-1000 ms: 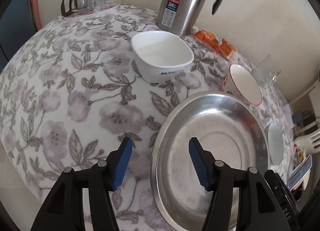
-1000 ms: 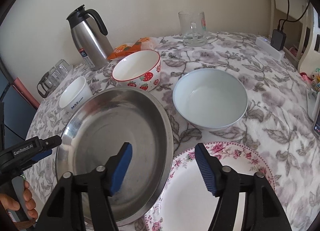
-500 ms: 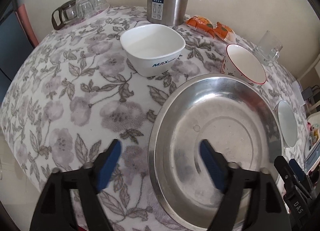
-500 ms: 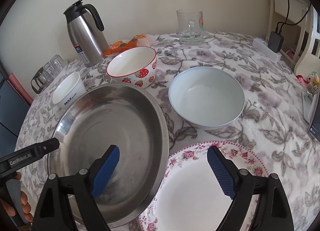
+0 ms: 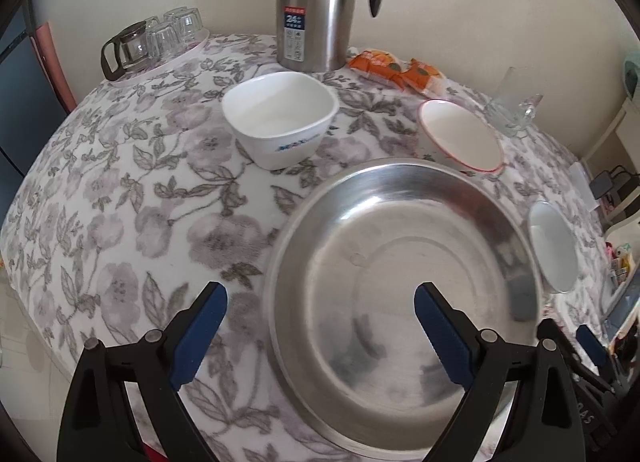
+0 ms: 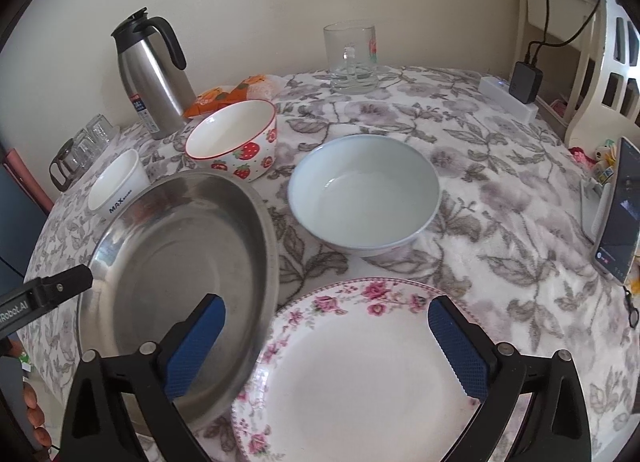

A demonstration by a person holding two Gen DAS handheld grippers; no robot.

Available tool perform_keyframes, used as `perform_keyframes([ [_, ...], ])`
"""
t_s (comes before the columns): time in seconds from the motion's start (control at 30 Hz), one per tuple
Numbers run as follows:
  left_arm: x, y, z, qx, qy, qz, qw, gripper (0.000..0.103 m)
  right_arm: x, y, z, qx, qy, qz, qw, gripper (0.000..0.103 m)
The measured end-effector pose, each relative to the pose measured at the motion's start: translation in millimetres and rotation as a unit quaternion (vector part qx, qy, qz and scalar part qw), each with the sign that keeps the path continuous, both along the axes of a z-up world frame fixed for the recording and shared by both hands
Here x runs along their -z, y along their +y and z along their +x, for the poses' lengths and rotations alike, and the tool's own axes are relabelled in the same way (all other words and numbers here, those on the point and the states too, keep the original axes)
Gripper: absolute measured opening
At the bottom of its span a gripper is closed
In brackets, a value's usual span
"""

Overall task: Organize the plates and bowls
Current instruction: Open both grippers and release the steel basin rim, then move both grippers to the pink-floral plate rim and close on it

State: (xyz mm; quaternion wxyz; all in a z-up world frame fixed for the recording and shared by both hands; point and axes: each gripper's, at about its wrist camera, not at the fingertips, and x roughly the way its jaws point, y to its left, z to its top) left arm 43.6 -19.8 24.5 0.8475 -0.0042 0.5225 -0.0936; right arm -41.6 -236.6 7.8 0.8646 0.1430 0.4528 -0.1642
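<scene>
Both tongs have just been spreading and stand wide apart, clamping nothing. The left tongs (image 5: 320,328) straddle the near-left rim of the steel pan (image 5: 404,286); the right tongs (image 6: 326,342) straddle the gap where its right rim meets the flowered plate (image 6: 360,374), touching or overlapping. The pan is round, shallow, shiny and empty. Beyond the tongs: a square white bowl (image 5: 280,122), a strawberry bowl (image 6: 234,140), a pale blue bowl (image 6: 364,192).
</scene>
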Motion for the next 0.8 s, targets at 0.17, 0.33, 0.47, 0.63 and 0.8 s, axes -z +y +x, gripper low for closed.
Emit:
perform_keyframes([
  [0.17,-11.1,-19.1,-14.9,0.022,-0.005,-0.032,0.9992,0.095,-6.8,-16.4,-17.3,0.018,-0.009,-0.011,1.0,0.103],
  [0.33,-27.1,-41.4,-36.3,0.053,-0.031,-0.077,0.9952,0.095,-14.0,-37.3,-41.9,0.048,-0.026,-0.014,0.998,0.103],
  [0.47,-35.4,-57.4,-52.7,0.073,-0.055,-0.092,0.9915,0.098,-14.8,-56.5,-65.0,0.082,-0.033,-0.012,0.996,0.103],
  [0.63,-41.9,-76.1,-72.7,0.107,-0.069,-0.109,0.9859,0.102,-10.4,-79.2,-91.5,0.132,-0.039,0.004,0.99,0.103],
  [0.8,-42.2,-93.6,-93.7,0.142,-0.057,-0.107,0.9824,0.102,-6.3,-89.6,-108.6,0.151,-0.04,0.018,0.988,0.103],
])
